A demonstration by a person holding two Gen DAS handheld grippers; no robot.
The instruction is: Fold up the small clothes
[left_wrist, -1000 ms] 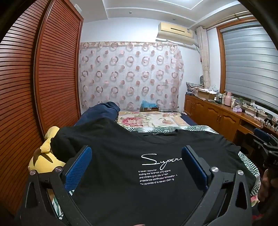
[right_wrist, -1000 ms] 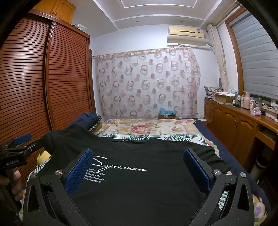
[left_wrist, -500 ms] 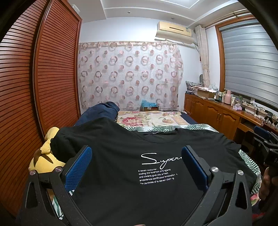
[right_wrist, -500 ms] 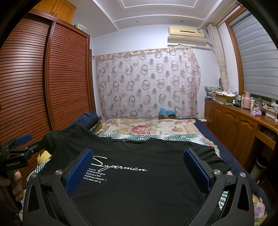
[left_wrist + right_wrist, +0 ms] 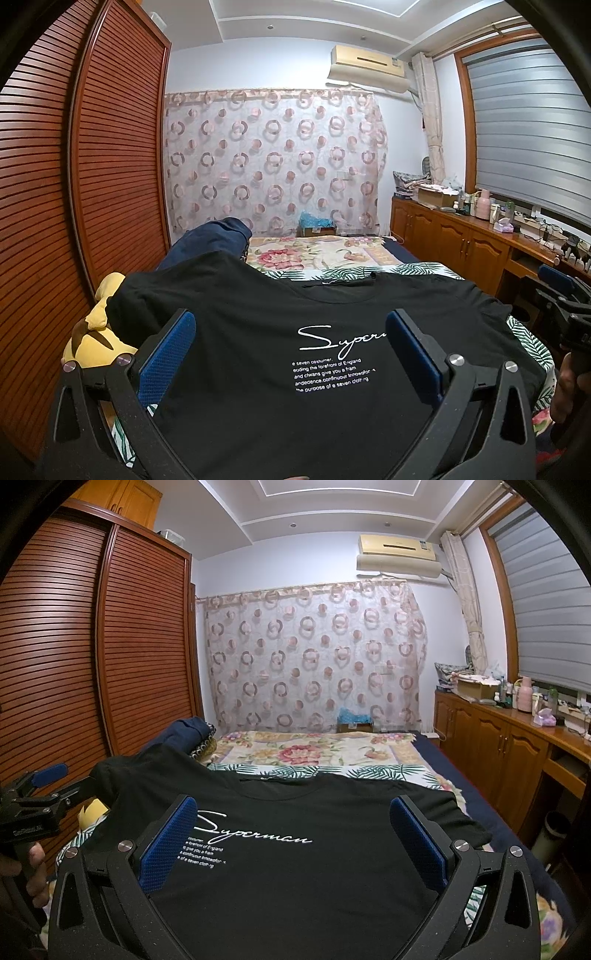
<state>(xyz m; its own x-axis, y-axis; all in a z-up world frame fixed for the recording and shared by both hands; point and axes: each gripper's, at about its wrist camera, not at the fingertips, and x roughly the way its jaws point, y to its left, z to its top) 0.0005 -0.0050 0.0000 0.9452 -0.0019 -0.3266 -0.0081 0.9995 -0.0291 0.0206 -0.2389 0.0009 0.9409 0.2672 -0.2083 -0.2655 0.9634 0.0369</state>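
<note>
A black T-shirt (image 5: 258, 332) with white "Superman" script lies spread face up on the bed, collar away from me; it also shows in the right wrist view (image 5: 295, 867). My left gripper (image 5: 290, 347) is open and empty, held above the shirt's lower left part. My right gripper (image 5: 293, 834) is open and empty above the shirt's lower middle. The right gripper shows at the right edge of the left wrist view (image 5: 561, 295). The left gripper shows at the left edge of the right wrist view (image 5: 37, 794).
The bed (image 5: 314, 749) has a floral and leaf-print cover. A yellow plush toy (image 5: 92, 339) and a dark blue bundle (image 5: 207, 247) lie at the left. A slatted wooden wardrobe (image 5: 55, 184) stands left. A wooden cabinet (image 5: 498, 746) with clutter runs along the right.
</note>
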